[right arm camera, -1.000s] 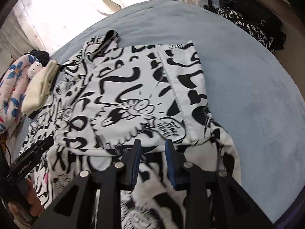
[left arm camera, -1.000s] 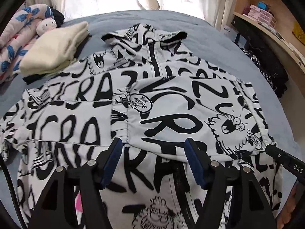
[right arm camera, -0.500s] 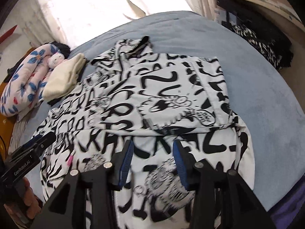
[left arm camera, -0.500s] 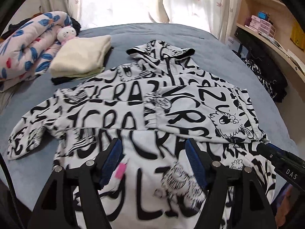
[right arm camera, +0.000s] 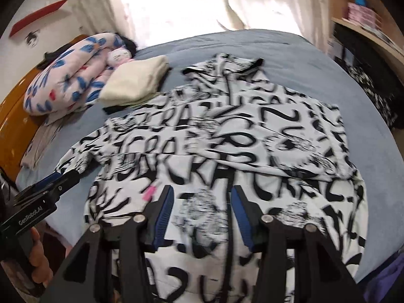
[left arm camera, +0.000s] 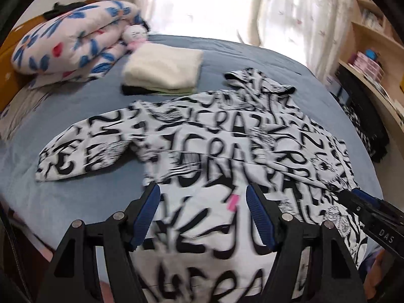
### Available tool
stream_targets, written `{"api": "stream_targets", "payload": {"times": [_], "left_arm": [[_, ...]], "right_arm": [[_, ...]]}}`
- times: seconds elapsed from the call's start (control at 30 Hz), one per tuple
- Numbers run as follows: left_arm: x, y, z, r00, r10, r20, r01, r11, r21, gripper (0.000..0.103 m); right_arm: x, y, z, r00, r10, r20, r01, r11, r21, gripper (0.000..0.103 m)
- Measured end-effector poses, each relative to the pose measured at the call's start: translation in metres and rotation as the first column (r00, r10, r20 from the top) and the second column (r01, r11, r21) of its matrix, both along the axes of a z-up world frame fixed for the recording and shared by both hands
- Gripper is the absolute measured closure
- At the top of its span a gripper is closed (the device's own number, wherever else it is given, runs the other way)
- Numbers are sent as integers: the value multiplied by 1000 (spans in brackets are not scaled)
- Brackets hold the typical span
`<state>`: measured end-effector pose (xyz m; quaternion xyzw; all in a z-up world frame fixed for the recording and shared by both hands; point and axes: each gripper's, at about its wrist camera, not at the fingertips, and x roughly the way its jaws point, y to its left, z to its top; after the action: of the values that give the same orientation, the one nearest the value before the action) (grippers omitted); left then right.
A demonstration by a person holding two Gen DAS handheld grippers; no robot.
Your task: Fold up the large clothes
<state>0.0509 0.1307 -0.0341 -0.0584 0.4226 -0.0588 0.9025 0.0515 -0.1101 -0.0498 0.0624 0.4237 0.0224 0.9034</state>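
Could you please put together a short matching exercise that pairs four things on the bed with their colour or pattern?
Things:
1. hooded jacket
2. folded towel
3. rolled quilt
4. small tag on the jacket's lower part

Colours or patterns:
A. plain cream
B. bright pink
C. white with black lettering and cartoon drawings
D. pale pink with blue flowers

Right pairs: 1-C, 2-A, 3-D, 4-B
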Motion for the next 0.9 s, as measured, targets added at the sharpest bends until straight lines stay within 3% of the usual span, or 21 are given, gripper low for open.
{"api": "stream_targets", "payload": {"times": [0.27,0.5,0.67,0.8,0.9], "left_arm": [[3,100,-27,988,150,-43,-153,984,-87,31],[21,184,-82,951,261,-164,-294,929,-224,31],[40,239,-124,921,332,-203,-385,857,-344,31],[56,286,-159,866,434,-250,-501,747,-438,31],[67,310,-177,846,467,-259,-530,678,-509,31]], "right_arm": [[17,77,9,991,115,65,-114,993,-17,50],[51,133,-2,982,181,59,-182,983,10,50],[79,163,-25,979,205,-6,-205,979,-4,50],[93,180,-39,975,220,-38,-221,975,-18,50],[104,189,-49,972,226,-58,-228,973,-27,50]]}}
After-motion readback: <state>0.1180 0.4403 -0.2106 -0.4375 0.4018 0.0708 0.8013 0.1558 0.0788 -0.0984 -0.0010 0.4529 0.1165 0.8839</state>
